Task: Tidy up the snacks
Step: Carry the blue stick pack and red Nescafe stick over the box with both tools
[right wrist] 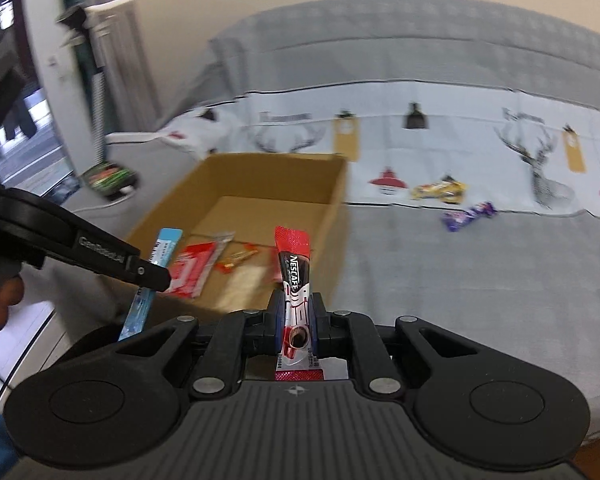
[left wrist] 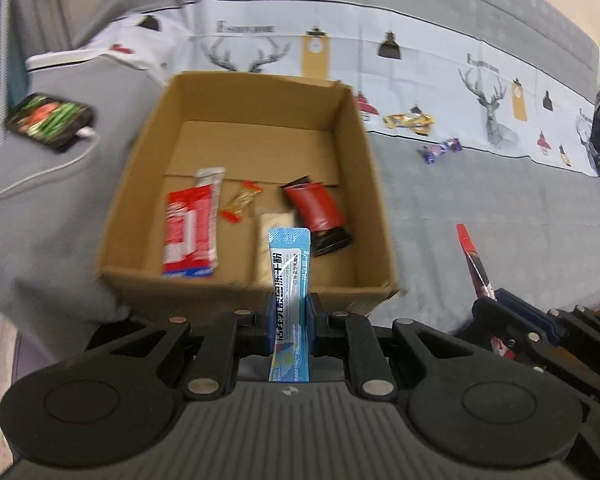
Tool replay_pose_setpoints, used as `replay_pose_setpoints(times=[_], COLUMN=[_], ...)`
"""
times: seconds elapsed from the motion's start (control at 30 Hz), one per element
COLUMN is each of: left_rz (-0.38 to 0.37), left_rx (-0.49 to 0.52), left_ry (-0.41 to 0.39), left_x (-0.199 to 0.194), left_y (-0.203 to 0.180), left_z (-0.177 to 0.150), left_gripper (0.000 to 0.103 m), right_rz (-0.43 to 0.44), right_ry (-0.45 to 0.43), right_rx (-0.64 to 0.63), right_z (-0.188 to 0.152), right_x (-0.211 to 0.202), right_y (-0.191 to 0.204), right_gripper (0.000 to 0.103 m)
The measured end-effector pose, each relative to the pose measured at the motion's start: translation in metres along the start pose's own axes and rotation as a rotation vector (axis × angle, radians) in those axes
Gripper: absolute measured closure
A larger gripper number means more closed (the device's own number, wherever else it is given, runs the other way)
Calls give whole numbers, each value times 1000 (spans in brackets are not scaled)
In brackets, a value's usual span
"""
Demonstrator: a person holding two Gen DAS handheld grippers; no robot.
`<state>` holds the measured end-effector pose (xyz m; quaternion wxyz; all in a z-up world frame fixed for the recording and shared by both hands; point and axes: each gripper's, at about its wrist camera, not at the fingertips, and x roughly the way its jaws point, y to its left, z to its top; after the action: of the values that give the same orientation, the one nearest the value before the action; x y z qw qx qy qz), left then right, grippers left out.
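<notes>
The left gripper (left wrist: 291, 308), clamped on a blue sachet (left wrist: 290, 264), and the right gripper (right wrist: 297, 312), clamped on a red Nescafe stick (right wrist: 294, 264), point both lengthwise over the cardboard box (left wrist: 236, 288) near edge.

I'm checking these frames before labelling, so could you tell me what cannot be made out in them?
- Pale packet in the cardboard box: left wrist view, mostly hidden behind the held blue sachet.
- Purple candy and yellow wrapper on the bed: both views, too small and blurred to read.
- Red-and-white packet: right wrist view, partly covered by the left gripper, print blurred.
</notes>
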<state>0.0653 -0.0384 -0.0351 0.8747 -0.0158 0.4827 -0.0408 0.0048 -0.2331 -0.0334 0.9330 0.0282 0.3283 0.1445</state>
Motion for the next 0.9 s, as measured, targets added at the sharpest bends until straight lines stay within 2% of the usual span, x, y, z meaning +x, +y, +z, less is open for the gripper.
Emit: replay_pose_setpoints(times=[0.3, 0.63, 0.9], left_rz=[-4, -28, -32], left_rx=[-66, -77, -82], left_ry=[-42, -67, -55], left_x=[-23, -28, -24], left_y=[27, 30, 32], left_z=[-39, -43, -43], left_gripper=[87, 87, 87], right_rz=[2, -20, -21], right_ry=[5, -1, 13], right_rx=[-78, -102, -101], right_z=[-10, -12, -12], right_x=[-17, -22, -19], right_y=[37, 45, 44], right_gripper=[90, 90, 90])
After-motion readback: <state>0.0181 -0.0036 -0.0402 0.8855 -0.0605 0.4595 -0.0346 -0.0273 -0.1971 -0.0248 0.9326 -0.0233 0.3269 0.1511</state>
